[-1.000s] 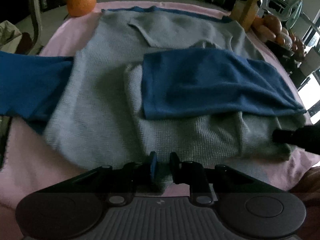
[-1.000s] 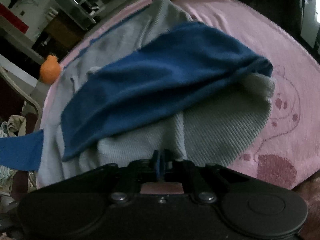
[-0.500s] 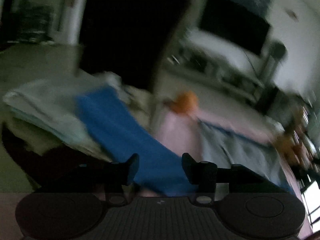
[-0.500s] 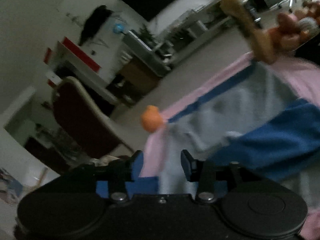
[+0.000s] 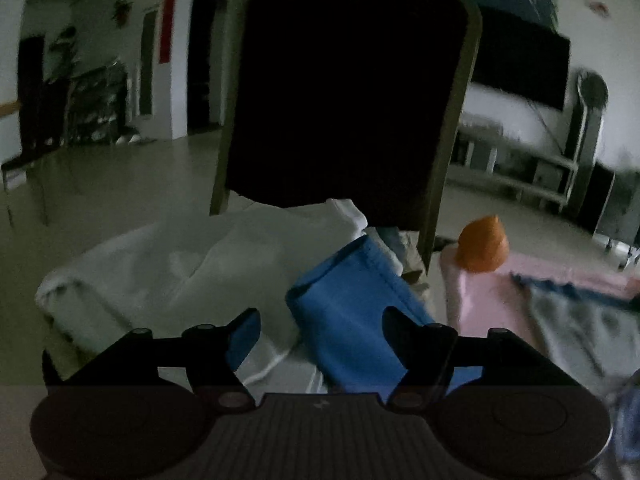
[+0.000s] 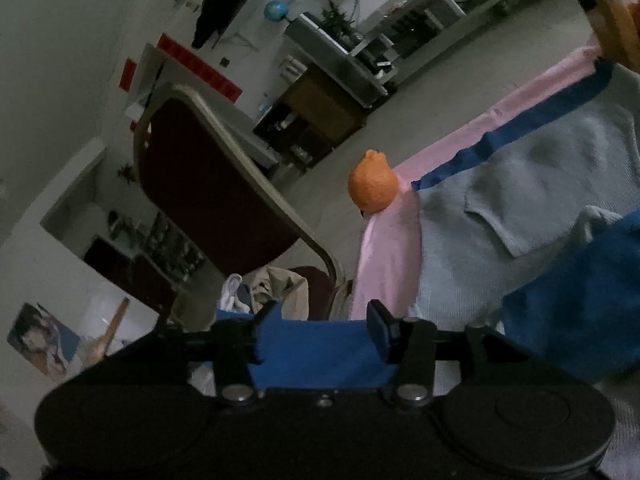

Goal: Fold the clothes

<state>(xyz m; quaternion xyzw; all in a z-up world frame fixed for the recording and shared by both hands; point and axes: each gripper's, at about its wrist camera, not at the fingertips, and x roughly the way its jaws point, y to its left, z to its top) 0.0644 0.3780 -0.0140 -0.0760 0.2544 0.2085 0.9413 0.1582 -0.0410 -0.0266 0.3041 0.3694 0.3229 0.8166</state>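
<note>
Knitwear is what you are handling: a grey waffle-knit top with blue sleeves and blue neckline trim [image 6: 520, 208] lies flat on the pink cloth-covered surface [image 6: 384, 264], and its blue sleeve [image 5: 352, 320] trails off the edge of that surface toward the dark-backed chair with a pale metal frame [image 5: 344, 92]. Your left gripper [image 5: 320, 330] has its jaws opening, standing wide, with the sleeve's cuff end lying ahead between the two fingers but not pressed by either pad. Your right gripper [image 6: 320, 324] is also opening, at a middling gap, and blue fabric shows beyond and between its fingers; nothing appears pinched there either. Expect the garment to be light, soft and limp: it will sag and drape wherever you do not support it, and the knit can stretch if you drag it across the pink cloth. The sleeve looks best taken near the cuff hem, where the stitched edge gives the pads something firmer to bite, with your other gripper nearer the shoulder so the fold lands straight. A second blue sleeve [image 6: 580, 304] lies across the grey body. An orange plush toy [image 6: 372, 184] sits at the corner, just beside the neckline, and a heap of white cloth [image 5: 168, 272] lies near the chair; keep the sleeve clear of both.
</note>
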